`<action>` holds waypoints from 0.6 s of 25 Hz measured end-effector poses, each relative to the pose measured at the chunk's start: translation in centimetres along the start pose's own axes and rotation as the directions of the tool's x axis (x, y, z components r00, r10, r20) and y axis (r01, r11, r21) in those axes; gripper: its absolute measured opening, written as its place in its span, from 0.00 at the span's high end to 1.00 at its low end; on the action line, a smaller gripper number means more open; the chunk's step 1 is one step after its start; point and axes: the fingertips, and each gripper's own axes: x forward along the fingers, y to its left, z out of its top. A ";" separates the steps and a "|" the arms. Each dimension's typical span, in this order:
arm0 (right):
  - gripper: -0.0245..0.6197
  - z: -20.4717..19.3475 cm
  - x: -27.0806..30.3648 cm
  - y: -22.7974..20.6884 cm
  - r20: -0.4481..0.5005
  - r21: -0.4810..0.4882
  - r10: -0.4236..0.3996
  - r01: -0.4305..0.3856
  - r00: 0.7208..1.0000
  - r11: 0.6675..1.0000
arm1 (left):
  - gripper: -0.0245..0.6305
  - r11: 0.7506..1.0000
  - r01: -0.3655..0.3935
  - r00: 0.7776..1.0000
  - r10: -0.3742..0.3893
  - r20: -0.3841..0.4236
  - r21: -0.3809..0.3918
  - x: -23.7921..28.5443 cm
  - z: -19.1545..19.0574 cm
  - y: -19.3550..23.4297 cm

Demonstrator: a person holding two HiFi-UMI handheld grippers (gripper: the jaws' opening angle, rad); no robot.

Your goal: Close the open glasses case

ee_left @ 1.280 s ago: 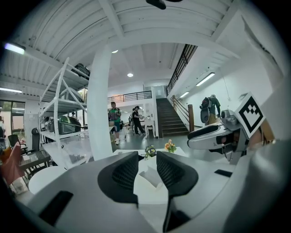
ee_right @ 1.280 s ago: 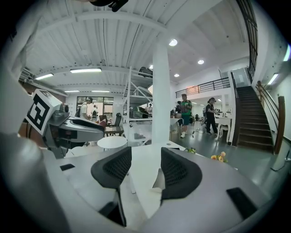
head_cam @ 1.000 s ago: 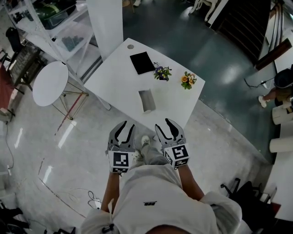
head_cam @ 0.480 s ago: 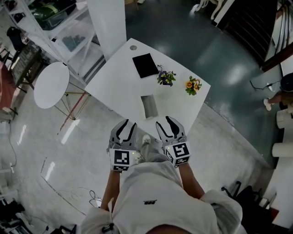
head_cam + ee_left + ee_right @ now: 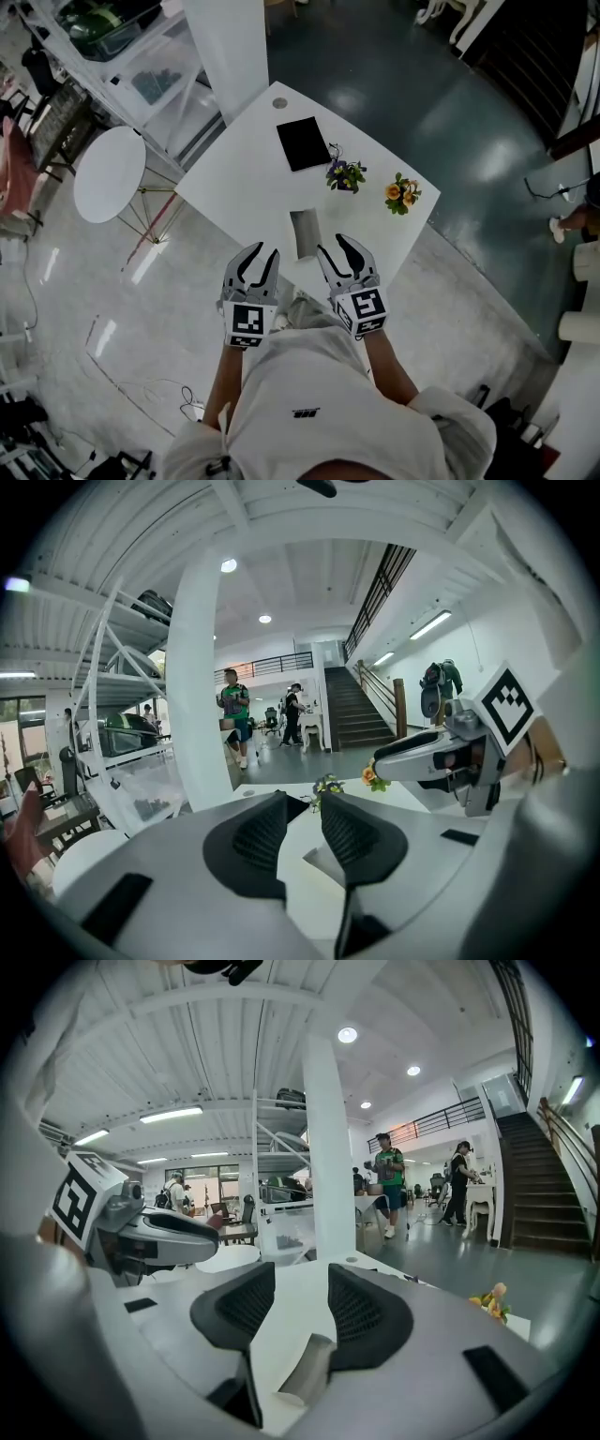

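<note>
**A:** While both grippers hang at the table's near edge, where is the case?

**B:** The case [image 5: 305, 233] lies on the white table [image 5: 234, 178], close to that edge. It sits a little ahead of the tips, between the two grippers. It is grey, with its long side pointing away from the person.

**A:** Is anything touching it?

**B:** No. The right gripper [image 5: 330, 246] is nearest, just beside the case's right side in the head view, but apart from it. In the right gripper view the case [image 5: 307, 1372] shows low in the gap between the pads, lying further on.

**A:** And those jaws?

**B:** Apart and closing, with nothing pinched.

**A:** The left gripper?

**B:** The left gripper [image 5: 262, 253] is spread too, and empty. Only bare table shows through its gap. It points at the table left of the case.

**A:** What else is on the table?

**B:** A black pad [image 5: 303, 143] lies at the far side, with purple flowers [image 5: 345, 174] beside it and orange flowers [image 5: 402, 194] further right. All are well apart from the case.

**A:** Is the lid up?

**B:** From above I can't tell. The right gripper view shows only a tilted grey slab.
</note>
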 end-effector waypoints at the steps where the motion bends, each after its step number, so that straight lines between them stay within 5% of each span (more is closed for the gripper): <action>1: 0.68 0.1 0.3 -0.4 0.000 0.003 0.005 -0.005 1.000 1.000 | 0.77 1.000 -0.002 1.000 0.002 -0.007 0.003 0.4 0.0 0.0; 15: 0.71 -1.0 1.3 -5.6 -0.020 0.056 -0.016 0.017 1.000 0.998 | 0.78 0.998 0.057 0.996 -0.054 -0.067 0.042 5.8 0.3 -1.8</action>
